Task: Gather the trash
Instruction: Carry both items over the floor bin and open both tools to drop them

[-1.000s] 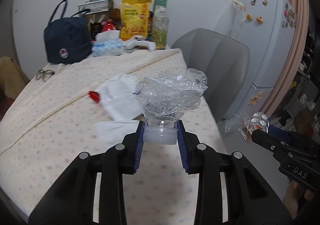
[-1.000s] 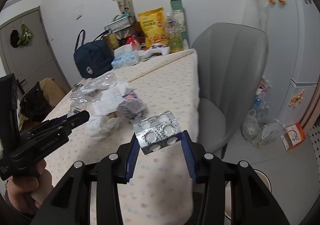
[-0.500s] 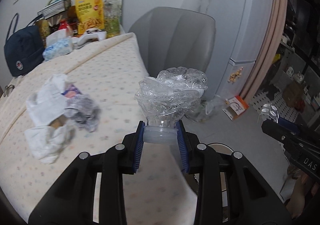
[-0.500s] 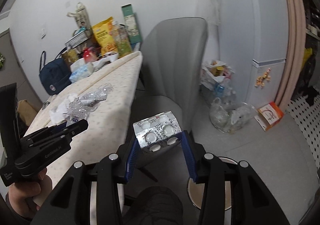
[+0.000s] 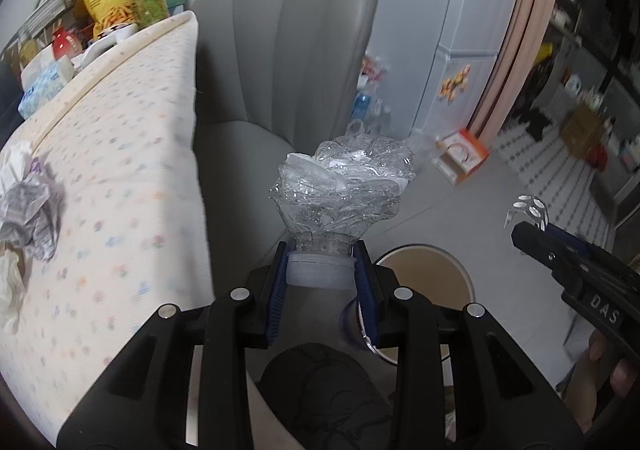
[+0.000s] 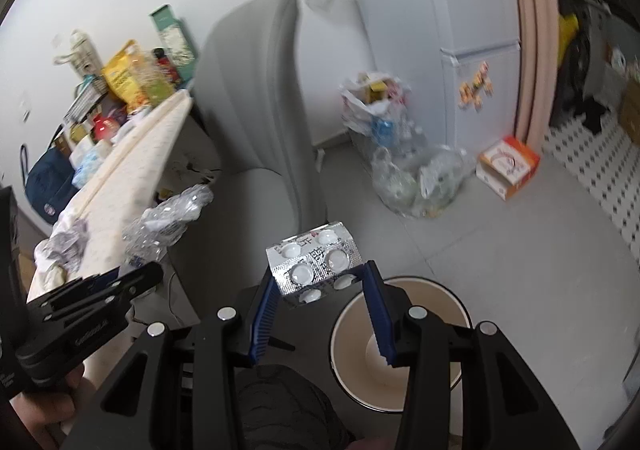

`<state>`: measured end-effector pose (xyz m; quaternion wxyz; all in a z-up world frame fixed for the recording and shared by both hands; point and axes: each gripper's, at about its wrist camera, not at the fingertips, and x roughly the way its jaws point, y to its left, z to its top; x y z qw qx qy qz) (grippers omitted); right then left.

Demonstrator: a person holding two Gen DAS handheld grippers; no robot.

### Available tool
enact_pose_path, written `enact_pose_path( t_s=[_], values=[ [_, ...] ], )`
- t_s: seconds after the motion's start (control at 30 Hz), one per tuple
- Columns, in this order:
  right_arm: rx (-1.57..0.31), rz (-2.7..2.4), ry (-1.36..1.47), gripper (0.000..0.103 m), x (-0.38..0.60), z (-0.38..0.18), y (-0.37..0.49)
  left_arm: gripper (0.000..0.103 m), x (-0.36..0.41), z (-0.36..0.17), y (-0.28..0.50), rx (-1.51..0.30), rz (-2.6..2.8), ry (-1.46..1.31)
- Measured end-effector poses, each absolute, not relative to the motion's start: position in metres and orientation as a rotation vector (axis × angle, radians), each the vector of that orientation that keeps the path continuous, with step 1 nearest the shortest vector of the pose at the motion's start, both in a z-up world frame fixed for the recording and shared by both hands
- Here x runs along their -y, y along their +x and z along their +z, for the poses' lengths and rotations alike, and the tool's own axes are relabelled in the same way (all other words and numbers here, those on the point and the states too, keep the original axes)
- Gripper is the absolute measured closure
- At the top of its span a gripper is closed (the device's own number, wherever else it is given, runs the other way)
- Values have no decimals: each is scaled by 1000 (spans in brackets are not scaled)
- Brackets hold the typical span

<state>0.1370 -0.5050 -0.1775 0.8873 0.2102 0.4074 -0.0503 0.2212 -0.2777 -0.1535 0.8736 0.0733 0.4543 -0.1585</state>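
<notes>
My left gripper [image 5: 322,270] is shut on the white-capped neck of a crushed clear plastic bottle [image 5: 344,185], held off the table edge, left of a round bin. My right gripper [image 6: 320,294] is shut on a silver pill blister pack [image 6: 314,260], held just left of the round beige-lined bin [image 6: 356,370] on the floor. The bin also shows in the left wrist view [image 5: 460,274]. The bottle shows in the right wrist view [image 6: 168,221], and the blister pack shows small in the left wrist view [image 5: 530,207]. Crumpled paper trash [image 5: 28,201] lies on the table.
A grey chair [image 5: 288,61] stands beside the cloth-covered table [image 5: 120,209]. Snack bags, a tissue pack and a navy bag [image 6: 48,177] crowd the table's far end. Clear bags of bottles [image 6: 416,181], an orange box [image 6: 508,165] and a white fridge [image 6: 460,49] stand beyond the bin.
Both grippers have swung right, away from the table and down toward the floor bin, each still holding its item. The bin has come into full view beneath them.
</notes>
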Motion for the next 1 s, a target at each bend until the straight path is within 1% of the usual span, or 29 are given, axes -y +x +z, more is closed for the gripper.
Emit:
enact_pose_path(
  t_s=[0.1, 0.13, 0.2, 0.47, 0.63, 0.77, 0.8, 0.83, 0.87, 0.9, 1.0],
  values=[
    [-863, -109, 487, 58, 521, -199, 147, 71, 294, -162, 230, -978, -333, 167],
    [-865, -107, 507, 46, 527, -207, 149, 71, 296, -166, 233, -991, -334, 171],
    [-869, -126, 531, 32, 538, -217, 151, 71, 305, -175, 235, -1017, -338, 182],
    [-920, -237, 592, 28, 580, -242, 119, 71, 345, -218, 237, -1127, -384, 223],
    [-924, -320, 567, 24, 603, -244, 79, 71, 372, -238, 227, -1173, -432, 242],
    [-917, -371, 592, 23, 622, -247, 54, 71, 391, -247, 219, -1200, -499, 237],
    [-915, -383, 599, 23, 625, -247, 50, 62, 395, -248, 218, -1200, -511, 232],
    [-913, -389, 603, 23, 627, -247, 48, 49, 398, -246, 217, -1194, -495, 241],
    [-908, -393, 611, 23, 629, -246, 46, 20, 399, -243, 216, -1178, -481, 235],
    [-900, -393, 618, 23, 631, -245, 45, 10, 396, -235, 214, -1142, -470, 214],
    [-879, -380, 613, 23, 628, -237, 46, 7, 387, -215, 214, -1098, -466, 177]
  ],
)
